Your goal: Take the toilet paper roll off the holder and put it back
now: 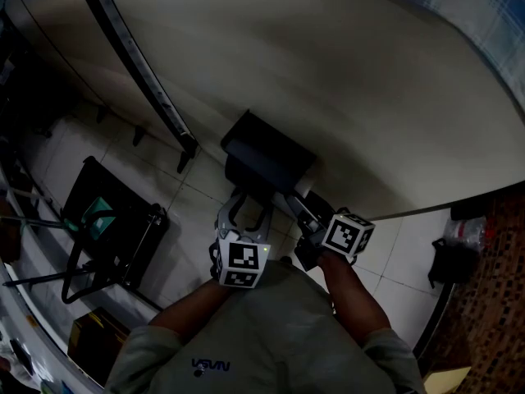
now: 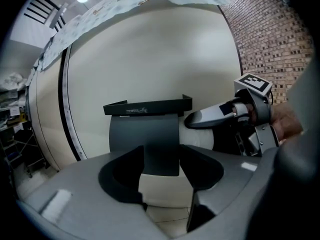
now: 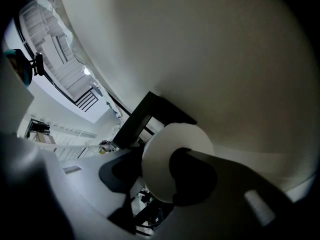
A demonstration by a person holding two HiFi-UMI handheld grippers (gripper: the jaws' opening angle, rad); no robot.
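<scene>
- Right gripper view has the right gripper [image 3: 161,168] with its jaws standing wide and the toilet paper roll [image 3: 156,146] between them, flat end toward the camera. The pad at the left of the frame meets the roll's rim. The pad at the right overlaps the face around the core. This reads as a hold on the roll, though how hard the pads press cannot be told.
- Left gripper view, right side of the frame, shows one of that gripper's fingers [image 2: 212,115] lying along the top of the roll.
- Left gripper [image 2: 162,160] has its jaws apart and holds nothing. The dark cover [image 2: 142,134] hangs just beyond the gap between them.
- The roll sits under the holder [image 1: 264,153], below its small shelf [image 2: 148,106] and behind the cover. Its white right end pokes out to the right of the cover. The holder is fixed to a curved cream wall [image 2: 150,54].
- The roll should be light and soft. A hard squeeze would probably press it out of round and make it bind on the holder, while the card core inside is the stiffer part.
- The paper surface gives the pads good friction, but the loose outer sheet can peel and unwind if dragged.
- The best hold looks to be across the full width of the roll near its exposed right end, with moderate pressure, keeping it in line with the holder as it slides.
</scene>
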